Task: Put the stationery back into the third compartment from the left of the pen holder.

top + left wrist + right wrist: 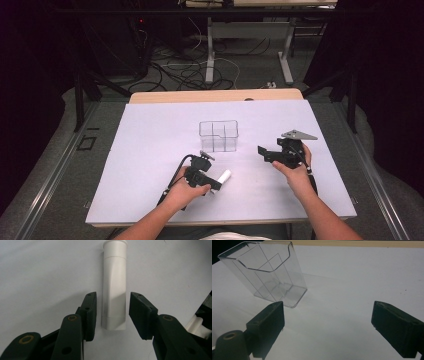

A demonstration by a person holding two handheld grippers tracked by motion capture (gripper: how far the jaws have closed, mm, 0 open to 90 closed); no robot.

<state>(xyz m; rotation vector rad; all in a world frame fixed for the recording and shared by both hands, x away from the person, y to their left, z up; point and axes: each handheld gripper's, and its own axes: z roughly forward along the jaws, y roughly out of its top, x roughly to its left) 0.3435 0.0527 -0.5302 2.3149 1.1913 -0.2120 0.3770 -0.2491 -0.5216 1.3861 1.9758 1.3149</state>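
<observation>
High view: white sheet (150, 150) over a table, a clear divided container (218, 135) at its middle. The left gripper (212, 186) lies low by a white tube (223, 177); the right gripper (265, 152) is held beside the container.

Left gripper view: jaws parted narrowly on either side of the white tube (114, 287), which lies flat between them, a slim gap showing at each pad.

Right gripper view: jaws spread wide, nothing between them; the clear divided container (265, 272) stands upright ahead, near the left jaw.
</observation>
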